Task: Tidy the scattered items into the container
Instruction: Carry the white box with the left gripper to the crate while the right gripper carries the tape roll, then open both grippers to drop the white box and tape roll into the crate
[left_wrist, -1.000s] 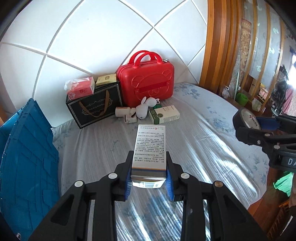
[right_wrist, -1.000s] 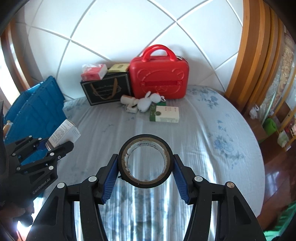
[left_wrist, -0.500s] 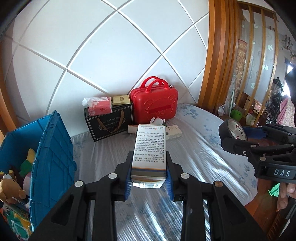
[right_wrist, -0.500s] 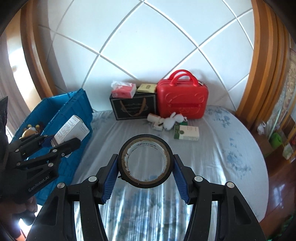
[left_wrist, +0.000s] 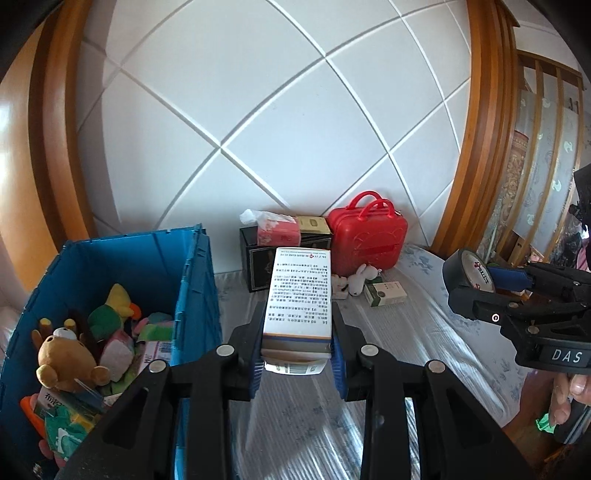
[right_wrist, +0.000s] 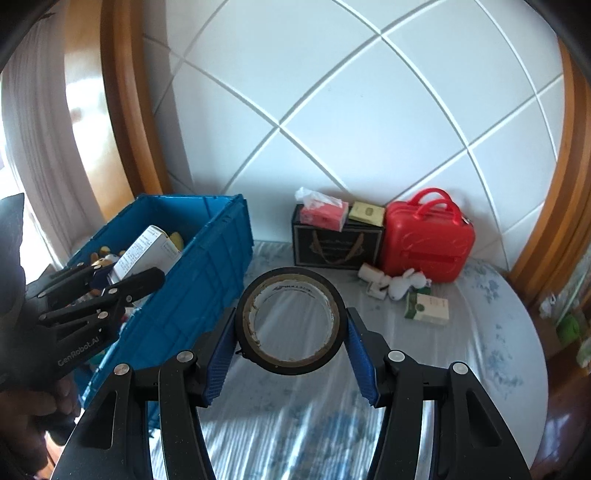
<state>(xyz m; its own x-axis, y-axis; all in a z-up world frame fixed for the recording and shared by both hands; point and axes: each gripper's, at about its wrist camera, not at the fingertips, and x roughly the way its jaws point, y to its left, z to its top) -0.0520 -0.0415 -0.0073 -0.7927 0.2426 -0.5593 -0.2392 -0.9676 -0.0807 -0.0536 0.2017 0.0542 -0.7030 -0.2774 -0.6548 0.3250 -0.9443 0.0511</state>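
My left gripper (left_wrist: 297, 354) is shut on a white medicine box (left_wrist: 299, 295) printed with text, held just right of the blue crate's (left_wrist: 192, 280) near wall. The crate holds plush toys (left_wrist: 66, 354) and small boxes. My right gripper (right_wrist: 291, 343) is shut on a black tape roll (right_wrist: 291, 321), raised over the bed to the right of the blue crate (right_wrist: 207, 280). In the right wrist view the left gripper (right_wrist: 110, 284) carries the white medicine box (right_wrist: 147, 251) over the crate's rim. Still on the bed lie a green-and-white box (right_wrist: 426, 310), a white plush rabbit (right_wrist: 404, 284) and small white items (right_wrist: 373, 280).
Against the padded headboard stand a red case (right_wrist: 428, 236), a black gift bag (right_wrist: 336, 243), a pink tissue pack (right_wrist: 323, 214) and a small yellow box (right_wrist: 367, 212). The bed's (right_wrist: 480, 332) rounded edge falls off at right toward a wooden floor. A wooden frame rises on both sides.
Both grippers have risen and swung left toward the blue crate, each still holding its item. The crate's inside with its plush toys has come into view.
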